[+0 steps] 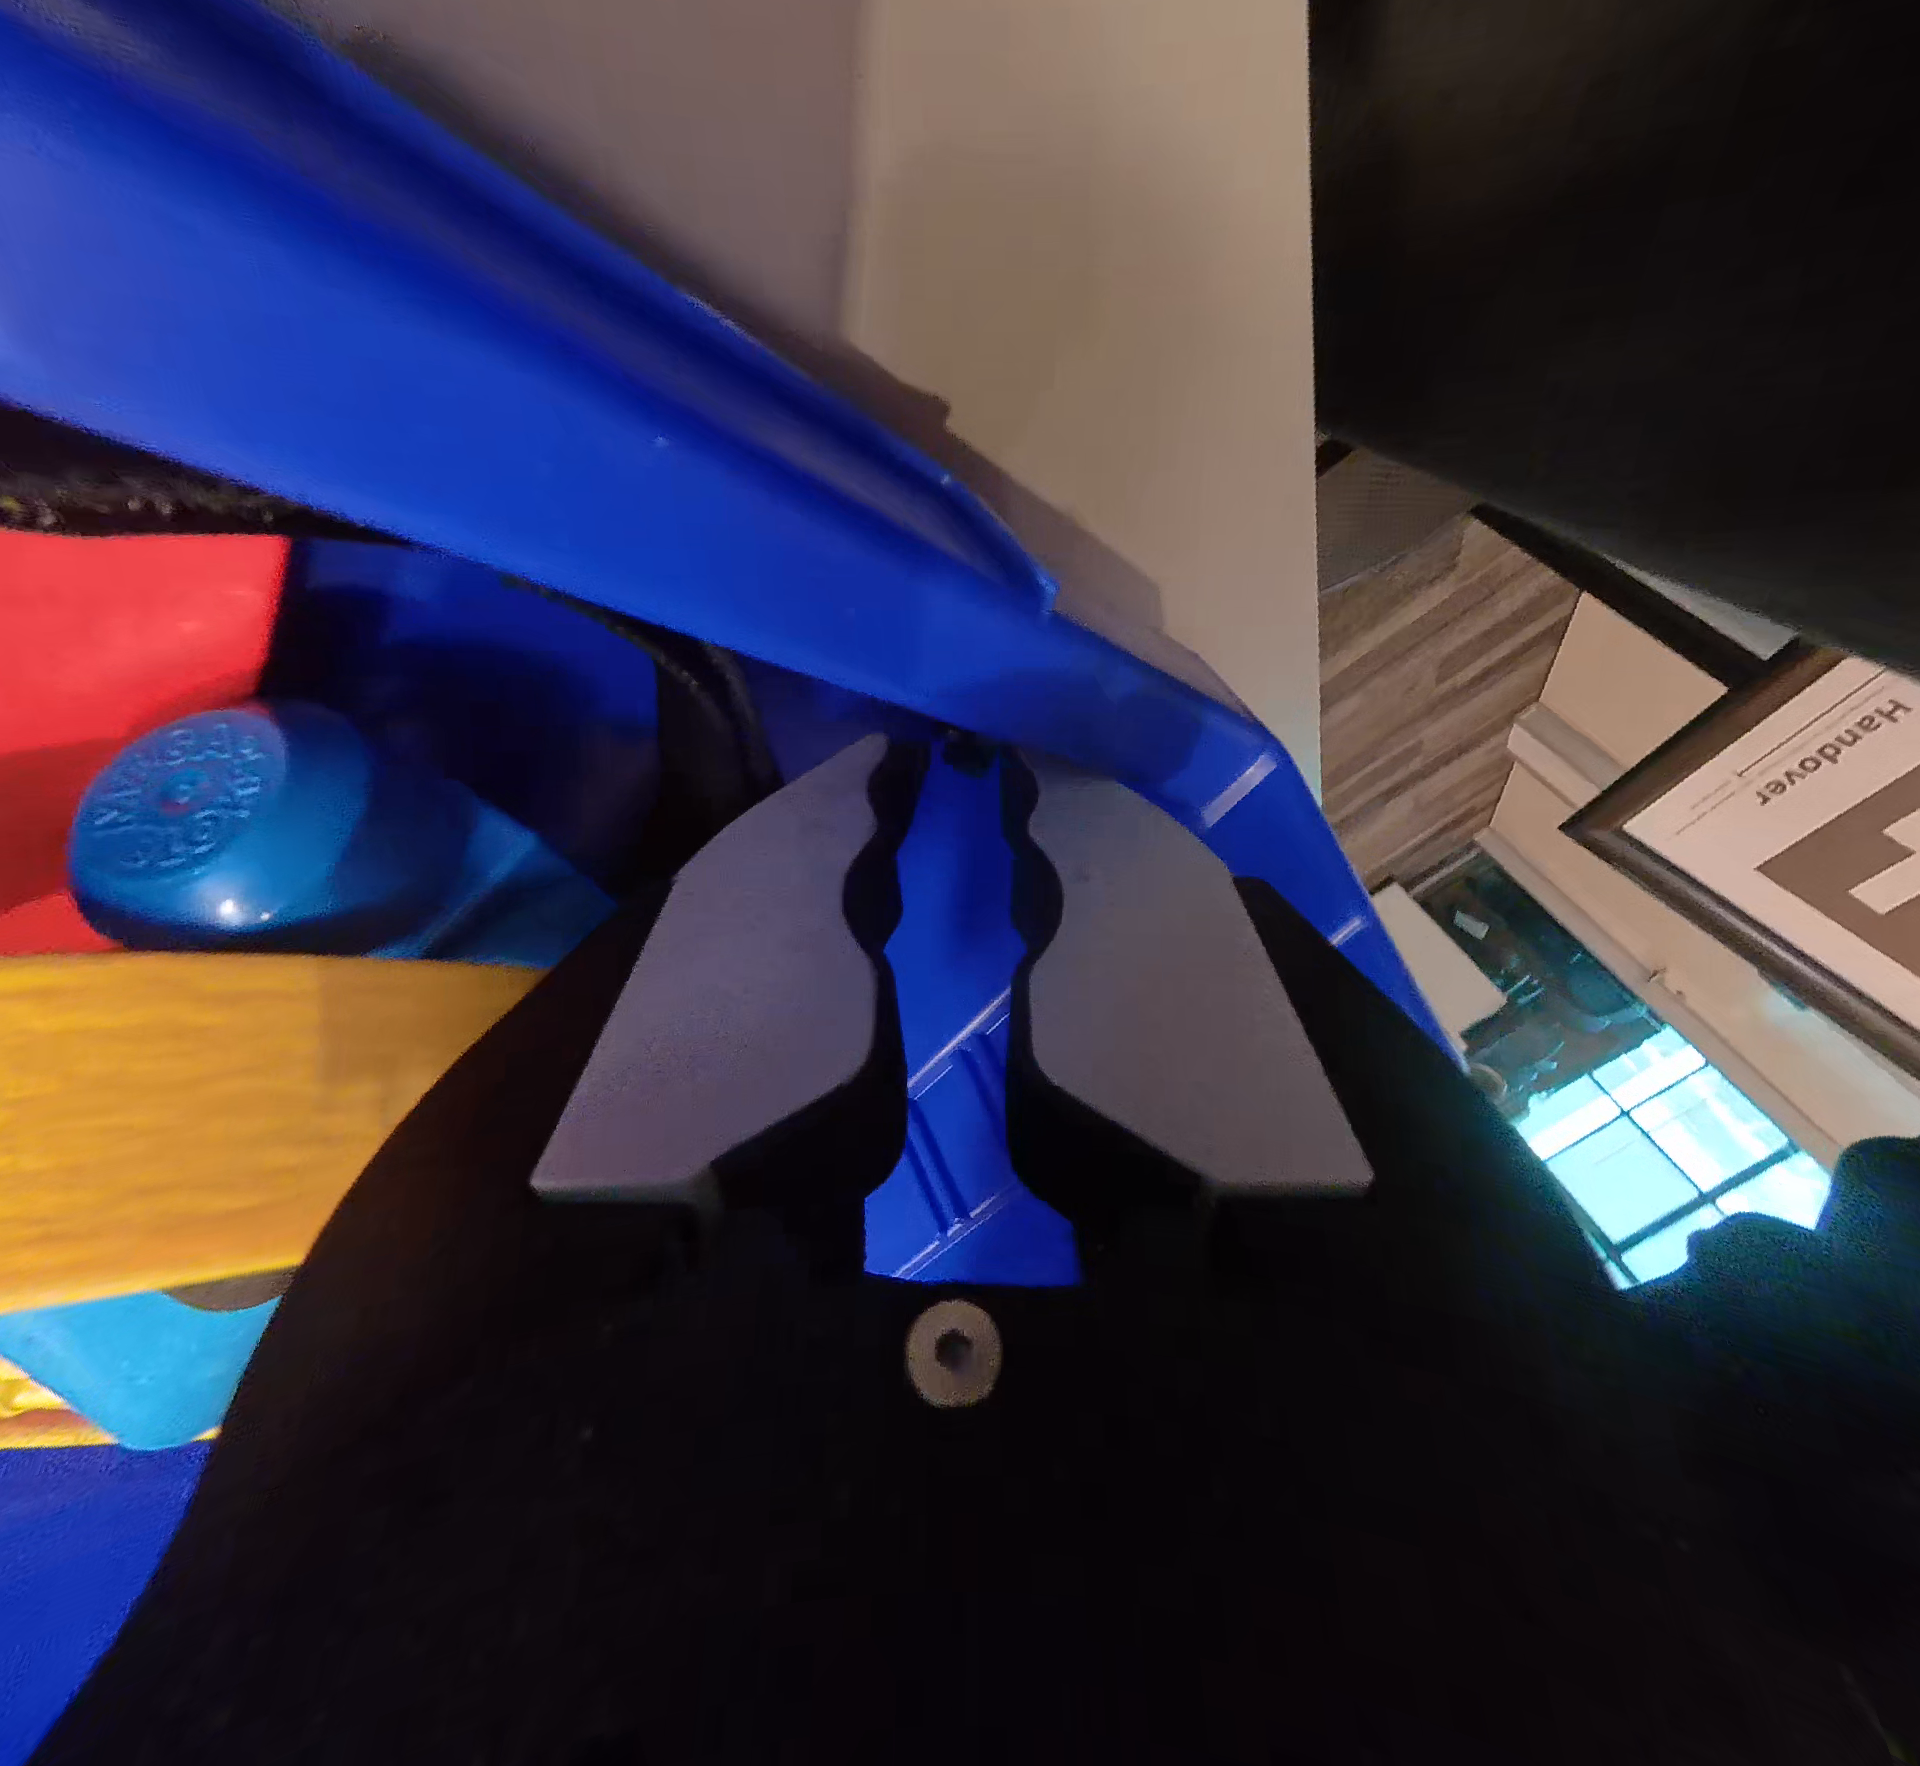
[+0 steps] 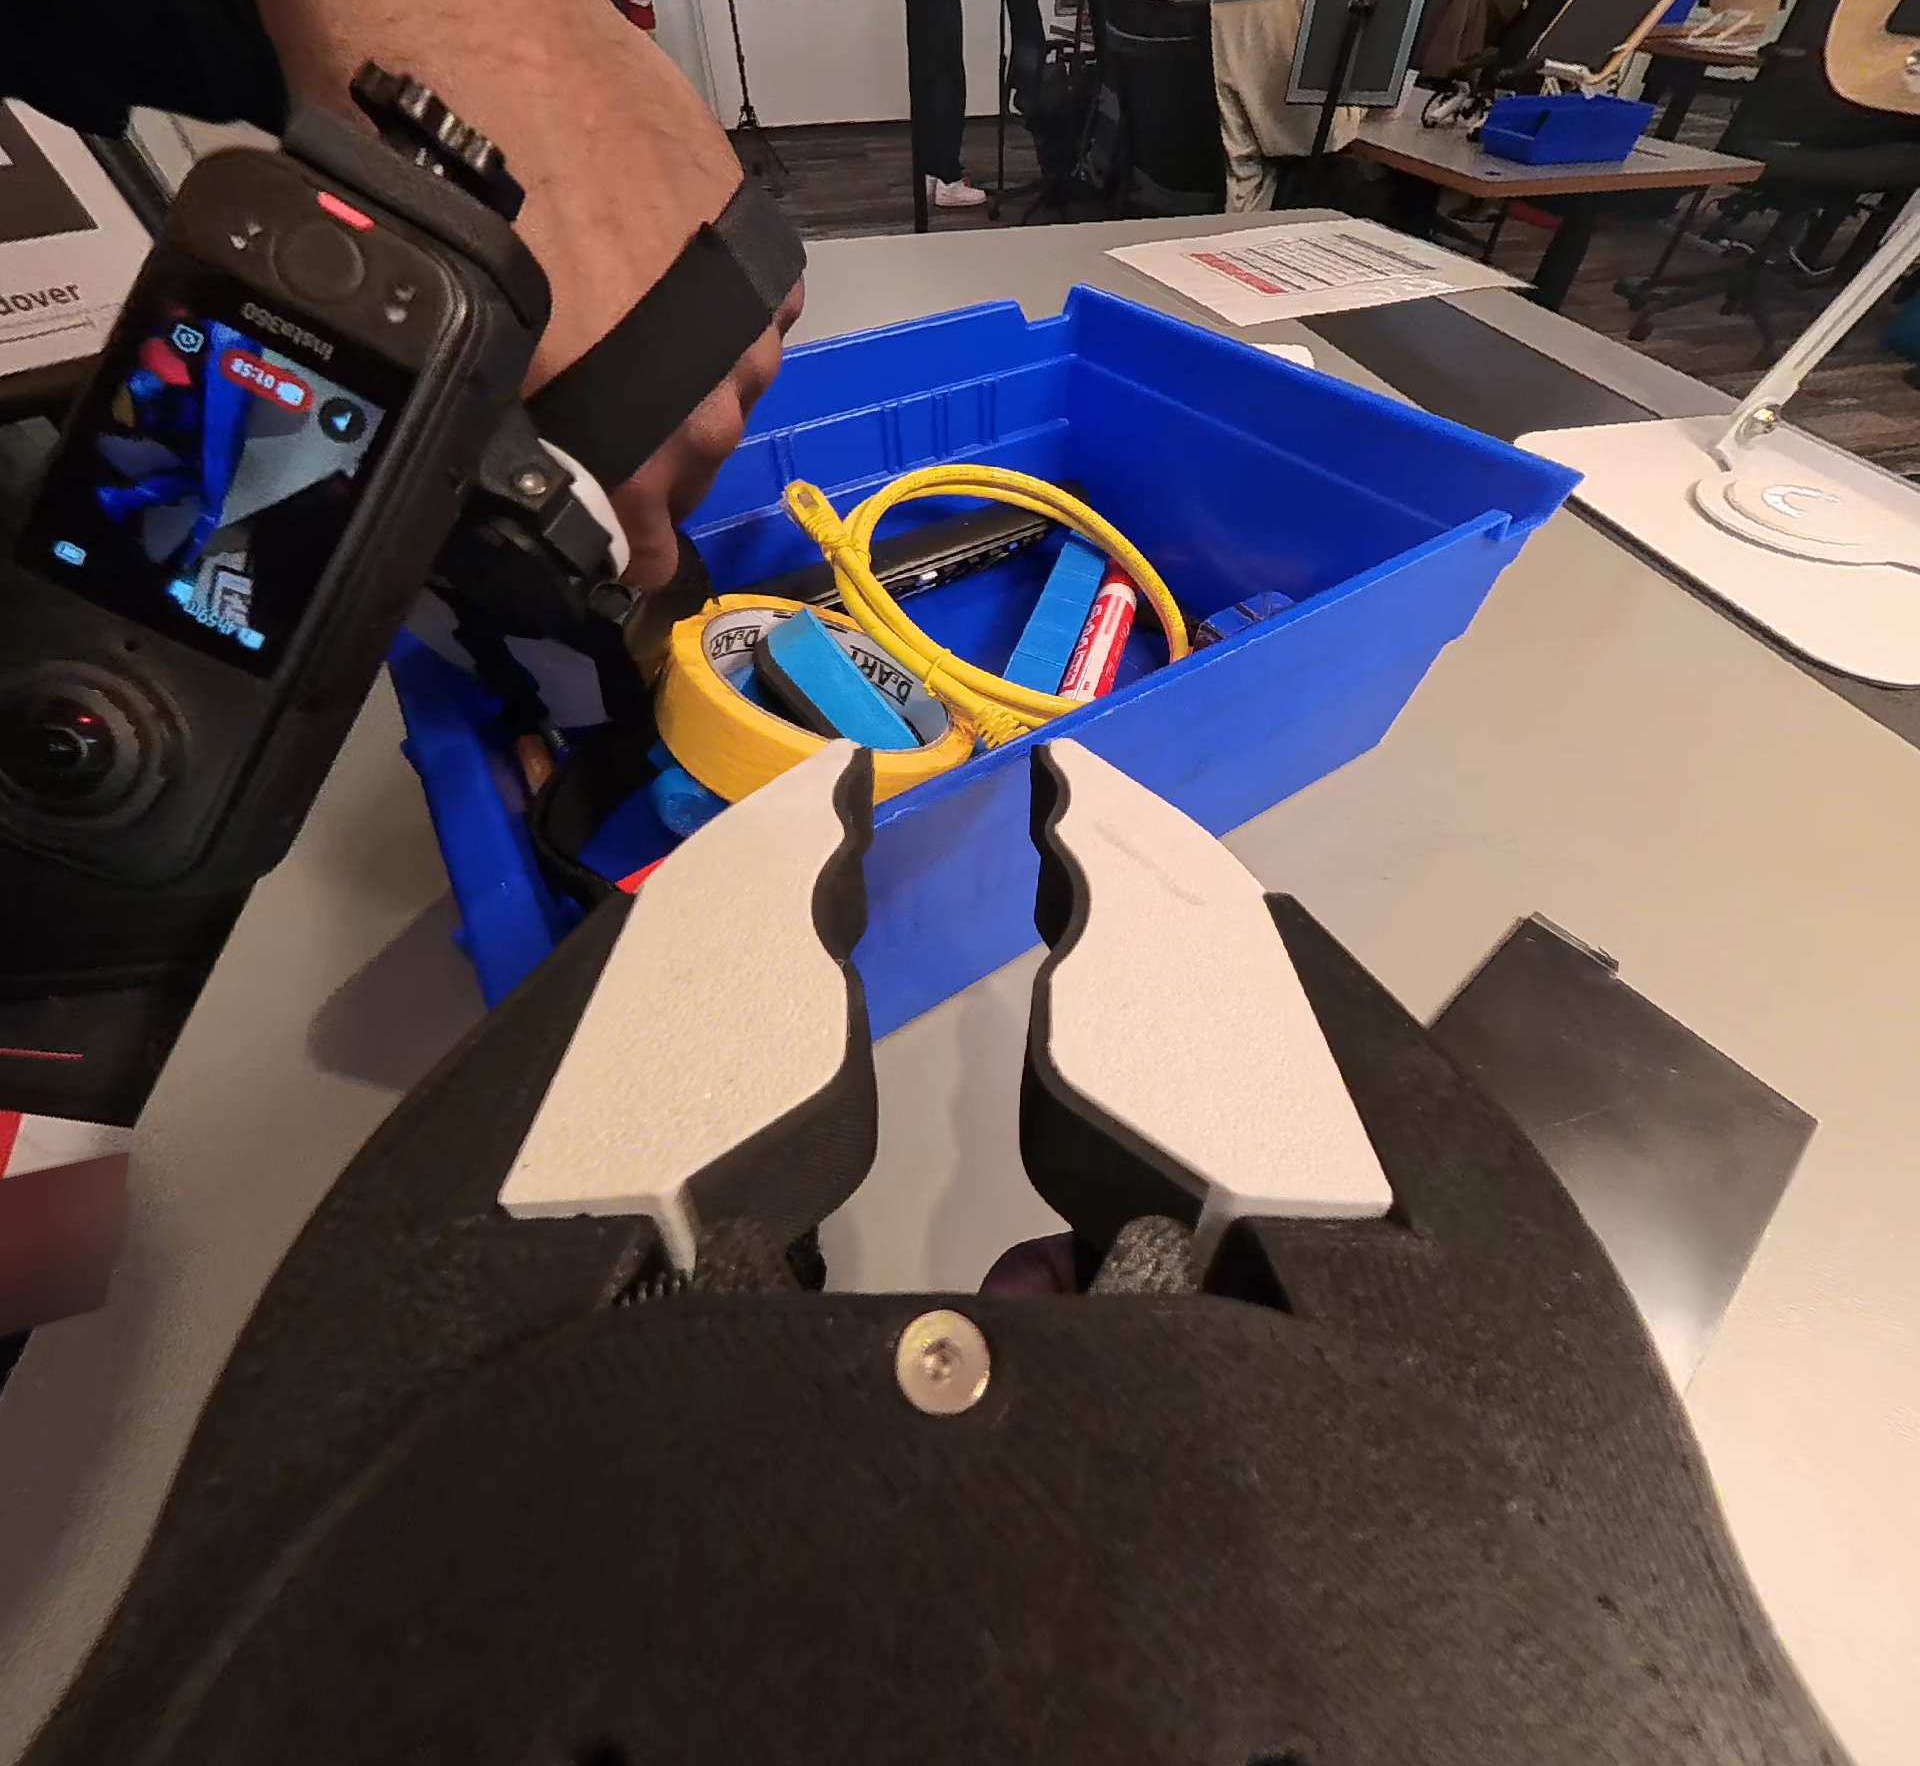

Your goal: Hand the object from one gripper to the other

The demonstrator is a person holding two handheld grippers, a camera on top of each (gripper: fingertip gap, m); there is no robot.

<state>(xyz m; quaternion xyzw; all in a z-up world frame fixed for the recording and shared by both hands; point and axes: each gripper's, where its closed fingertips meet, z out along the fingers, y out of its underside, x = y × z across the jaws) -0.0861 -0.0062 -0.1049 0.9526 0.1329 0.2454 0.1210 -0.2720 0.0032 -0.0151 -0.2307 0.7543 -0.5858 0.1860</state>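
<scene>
A blue bin (image 2: pixel 1195 729) on the grey table holds a yellow tape roll (image 2: pixel 727 719), a blue eraser (image 2: pixel 842 677), a yellow cable (image 2: pixel 997 490), a red marker (image 2: pixel 1101 636) and a blue block (image 2: pixel 1060 604). My left gripper (image 1: pixel 951 755) is down inside the bin's left end, close to the bin wall (image 1: pixel 520 386). Its jaws stand a narrow gap apart, with only blue bin plastic showing between them. A blue round cap (image 1: pixel 208 833), a red object (image 1: pixel 125 636) and the tape roll (image 1: pixel 208 1093) lie to its left. My right gripper (image 2: pixel 945 771) is open and empty, just outside the bin's near wall.
A person's forearm (image 2: pixel 499 54) and the left gripper's camera (image 2: pixel 229 490) fill the left of the right wrist view. A white lamp base (image 2: pixel 1787 511) and a printed sheet (image 2: pixel 1309 262) are on the table behind the bin. A framed sign (image 1: pixel 1766 843) stands beside the bin.
</scene>
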